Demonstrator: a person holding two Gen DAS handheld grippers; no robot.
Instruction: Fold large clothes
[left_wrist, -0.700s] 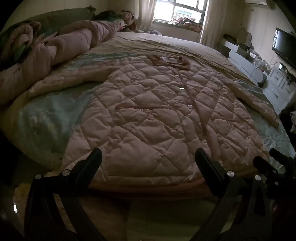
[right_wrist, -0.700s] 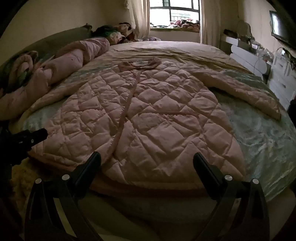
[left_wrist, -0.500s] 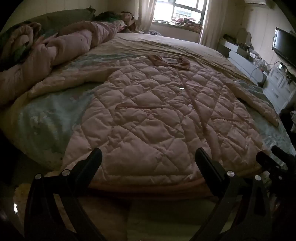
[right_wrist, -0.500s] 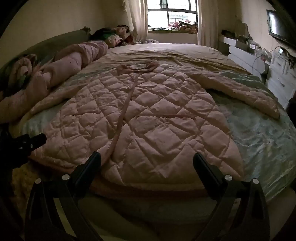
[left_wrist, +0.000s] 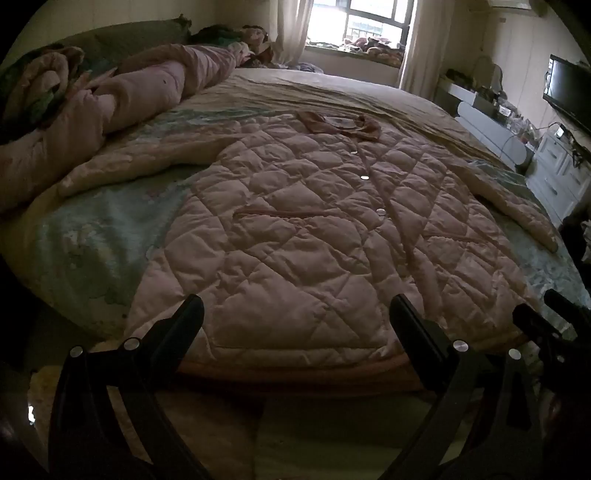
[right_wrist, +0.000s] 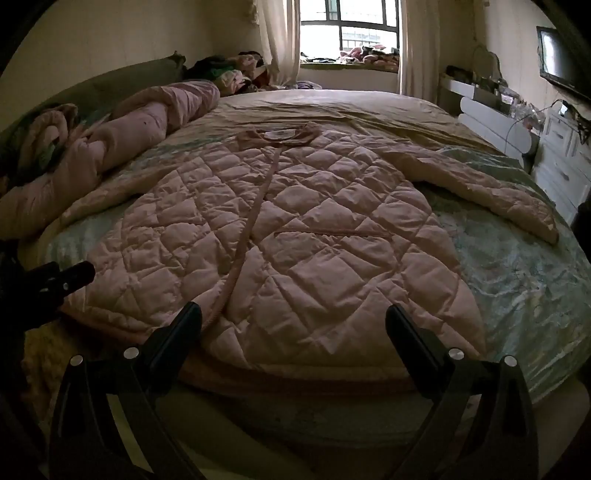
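Pink quilted coat spread flat, front up, on the bed; both hand-held grippers held clear of it.

Coat taken as landmark: its collar lies at the far end toward the window, hem at the near edge of the bed, one sleeve angled out over the pale green bedspread to the right, the other out to the left; a rolled pink duvet lies left of the coat along the headboard side; white drawers stand well to its right; left hand-held gripper hovers just short of the hem, jaws spread wide, nothing between them; right hand-held gripper likewise before the hem further right, jaws spread wide and empty.
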